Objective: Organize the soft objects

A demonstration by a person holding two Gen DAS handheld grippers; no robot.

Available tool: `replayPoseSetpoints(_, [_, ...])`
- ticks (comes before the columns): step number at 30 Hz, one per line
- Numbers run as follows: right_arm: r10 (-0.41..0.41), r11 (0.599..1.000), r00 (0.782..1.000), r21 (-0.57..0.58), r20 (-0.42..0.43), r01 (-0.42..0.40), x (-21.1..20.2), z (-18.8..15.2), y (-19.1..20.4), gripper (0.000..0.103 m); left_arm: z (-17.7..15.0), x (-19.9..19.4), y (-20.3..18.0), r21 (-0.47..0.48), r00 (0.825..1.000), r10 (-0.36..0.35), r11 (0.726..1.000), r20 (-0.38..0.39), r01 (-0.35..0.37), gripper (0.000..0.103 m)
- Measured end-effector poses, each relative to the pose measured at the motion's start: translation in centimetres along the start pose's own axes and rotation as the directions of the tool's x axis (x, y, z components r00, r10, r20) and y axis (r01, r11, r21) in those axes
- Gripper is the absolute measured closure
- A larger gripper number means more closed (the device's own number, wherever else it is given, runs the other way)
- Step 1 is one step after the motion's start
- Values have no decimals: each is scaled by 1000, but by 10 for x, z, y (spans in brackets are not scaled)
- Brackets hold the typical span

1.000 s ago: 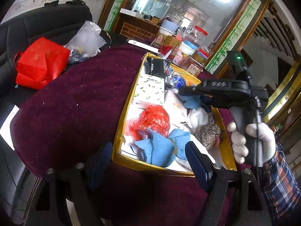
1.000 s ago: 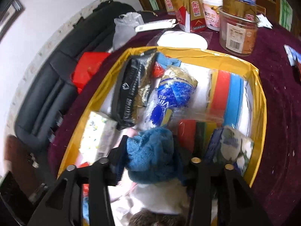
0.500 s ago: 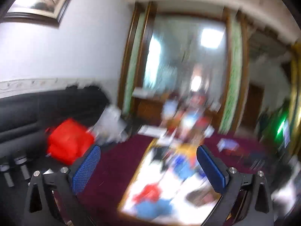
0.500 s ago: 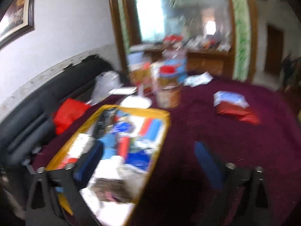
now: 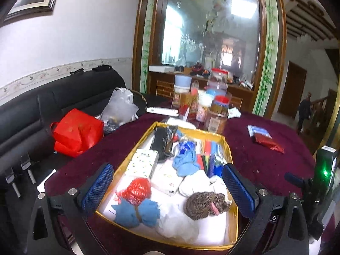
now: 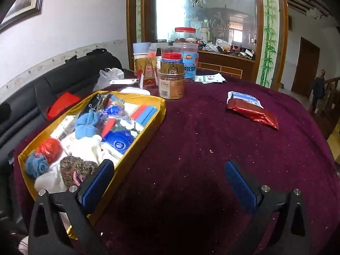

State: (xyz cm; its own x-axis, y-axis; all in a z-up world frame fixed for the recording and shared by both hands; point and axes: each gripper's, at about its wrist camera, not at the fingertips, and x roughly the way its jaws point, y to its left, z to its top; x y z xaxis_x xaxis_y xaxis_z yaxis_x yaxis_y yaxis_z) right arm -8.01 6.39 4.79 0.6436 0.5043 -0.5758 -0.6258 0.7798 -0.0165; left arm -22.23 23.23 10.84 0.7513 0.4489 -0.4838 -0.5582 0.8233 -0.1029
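A gold tray on a maroon tablecloth holds soft things: a blue cloth bundle, a second blue cloth, a red plastic wad, white cloths, a brown knit piece. My left gripper is open and empty, raised above the tray's near end. My right gripper is open and empty, over bare tablecloth to the right of the tray.
Jars and drink boxes stand behind the tray. A red packet with a white-blue packet lies at the right. A black sofa with a red bag and a clear bag is at the left.
My right gripper let go of the blue cloth in the tray, opened and moved back and right. Both grippers rose and pulled back from the tray.
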Motion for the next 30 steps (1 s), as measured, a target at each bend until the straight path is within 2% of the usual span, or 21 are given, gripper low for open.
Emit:
replayPoseSetpoints(2, [-7, 1000, 1000, -4, -14, 7, 2, -2, 1, 0, -1, 4, -5, 1, 1000, 2, 1000, -26, -2, 0])
replayPoseSetpoints(7, [-20, 1000, 1000, -16, -19, 19, 3, -4, 3, 0, -6, 8, -15, 62, 994, 103, 993, -28, -101, 0])
replayPoseSetpoints(16, [-40, 999, 998, -32, -55, 38, 13, -8, 7, 0, -15, 20, -8, 81, 988, 142, 987, -64, -137, 0])
replayPoseSetpoints(30, [-37, 998, 994, -46, -102, 32, 23, -11, 11, 0, -23, 35, -3, 77, 986, 128, 990, -105, -120, 0])
